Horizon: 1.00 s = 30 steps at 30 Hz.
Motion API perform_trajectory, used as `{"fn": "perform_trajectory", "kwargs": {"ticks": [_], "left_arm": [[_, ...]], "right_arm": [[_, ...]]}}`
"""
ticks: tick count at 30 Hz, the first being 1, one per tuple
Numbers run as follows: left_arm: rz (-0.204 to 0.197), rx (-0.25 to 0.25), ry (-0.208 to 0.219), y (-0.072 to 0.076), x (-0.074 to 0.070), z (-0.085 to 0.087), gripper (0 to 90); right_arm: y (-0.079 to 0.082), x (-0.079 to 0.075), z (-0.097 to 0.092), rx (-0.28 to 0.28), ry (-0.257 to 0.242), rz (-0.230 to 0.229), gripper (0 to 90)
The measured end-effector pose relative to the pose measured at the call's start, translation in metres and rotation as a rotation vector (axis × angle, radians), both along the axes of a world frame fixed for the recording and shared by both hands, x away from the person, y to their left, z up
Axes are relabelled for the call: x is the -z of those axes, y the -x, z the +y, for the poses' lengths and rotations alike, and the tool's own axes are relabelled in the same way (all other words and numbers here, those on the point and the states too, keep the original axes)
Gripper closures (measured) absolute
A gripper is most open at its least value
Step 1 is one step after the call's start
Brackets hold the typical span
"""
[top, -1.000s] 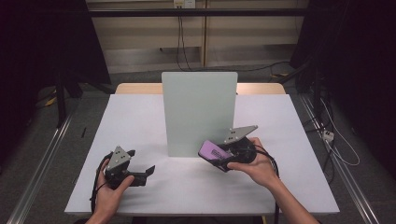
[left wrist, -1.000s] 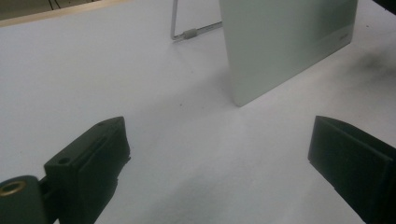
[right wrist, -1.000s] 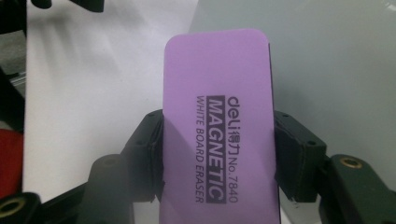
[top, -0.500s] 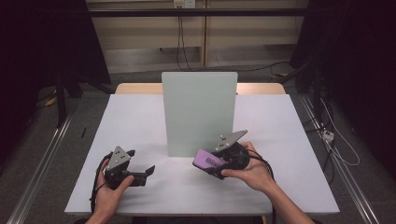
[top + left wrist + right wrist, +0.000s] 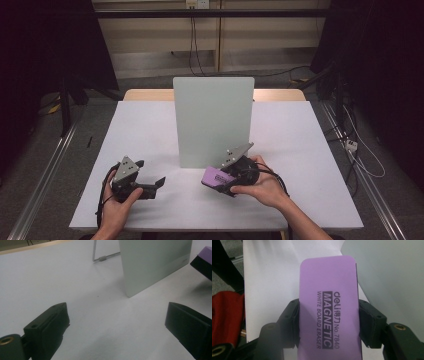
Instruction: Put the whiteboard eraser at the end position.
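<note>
A person's right gripper (image 5: 220, 183) pinches a purple whiteboard eraser (image 5: 329, 305) by its long sides, jaws pressed against both edges, holding it just above the white table (image 5: 300, 145) near the foot of an upright pale green board (image 5: 212, 120). The left gripper (image 5: 117, 327) rests at the table's near left, well apart from the eraser, its jaws spread wide with nothing between them

A white table (image 5: 310, 150) bears an upright pale-green board (image 5: 212, 120).
</note>
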<state>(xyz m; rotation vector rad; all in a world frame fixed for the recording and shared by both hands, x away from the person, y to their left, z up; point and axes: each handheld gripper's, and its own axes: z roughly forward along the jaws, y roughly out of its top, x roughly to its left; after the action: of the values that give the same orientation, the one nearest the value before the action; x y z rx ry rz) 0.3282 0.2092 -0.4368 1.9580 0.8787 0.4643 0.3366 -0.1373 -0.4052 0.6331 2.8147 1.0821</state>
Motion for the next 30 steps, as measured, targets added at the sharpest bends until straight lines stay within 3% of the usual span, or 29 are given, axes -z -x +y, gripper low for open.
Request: {"fn": "perform_trajectory", "kwargs": {"ticks": [17,30], "left_arm": [[0.002,0.005,-0.001,0.000,0.000,-0.001,5.0],[0.002,0.010,-0.005,-0.002,0.001,-0.002,5.0]], "right_arm": [[-0.002,0.012,0.022,-0.049,0.063,0.042,41.6],[-0.003,0.018,0.022,-0.057,0.093,0.057,41.5]]}}
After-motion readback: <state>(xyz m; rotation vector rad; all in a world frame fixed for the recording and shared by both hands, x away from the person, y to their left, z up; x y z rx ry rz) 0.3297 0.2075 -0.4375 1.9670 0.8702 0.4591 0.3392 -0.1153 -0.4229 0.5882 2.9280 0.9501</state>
